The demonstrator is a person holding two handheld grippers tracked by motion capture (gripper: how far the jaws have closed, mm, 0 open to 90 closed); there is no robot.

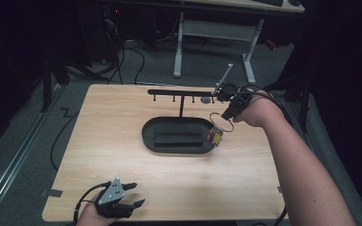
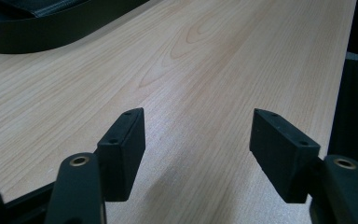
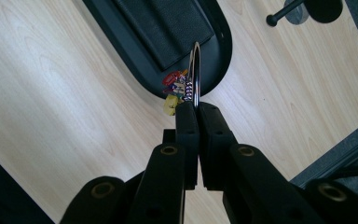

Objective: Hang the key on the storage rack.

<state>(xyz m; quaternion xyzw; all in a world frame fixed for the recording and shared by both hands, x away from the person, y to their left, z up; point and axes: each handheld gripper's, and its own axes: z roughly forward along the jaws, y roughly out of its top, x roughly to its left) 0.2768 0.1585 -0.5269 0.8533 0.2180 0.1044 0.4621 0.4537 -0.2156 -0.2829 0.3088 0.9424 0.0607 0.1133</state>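
Note:
A metal key ring (image 1: 221, 122) with small coloured charms (image 1: 214, 135) hangs in the air beside the right end of the black oval tray (image 1: 148, 136). My right gripper (image 1: 227, 115) is shut on the ring. In the right gripper view the ring (image 3: 196, 70) stands edge-on above the closed jaws, with the charms (image 3: 175, 88) to its left. A black rack with a horizontal bar and small pegs (image 1: 181, 93) rises behind the tray. My left gripper (image 1: 135, 195) rests open near the table's front left edge, with bare wood between its fingers (image 2: 126, 144).
The light wooden table (image 1: 113, 160) has broad free surface left of and in front of the tray. A raised black block (image 1: 177, 138) lies inside the tray. Beyond the table stand a white desk frame (image 1: 179, 42) and floor cables.

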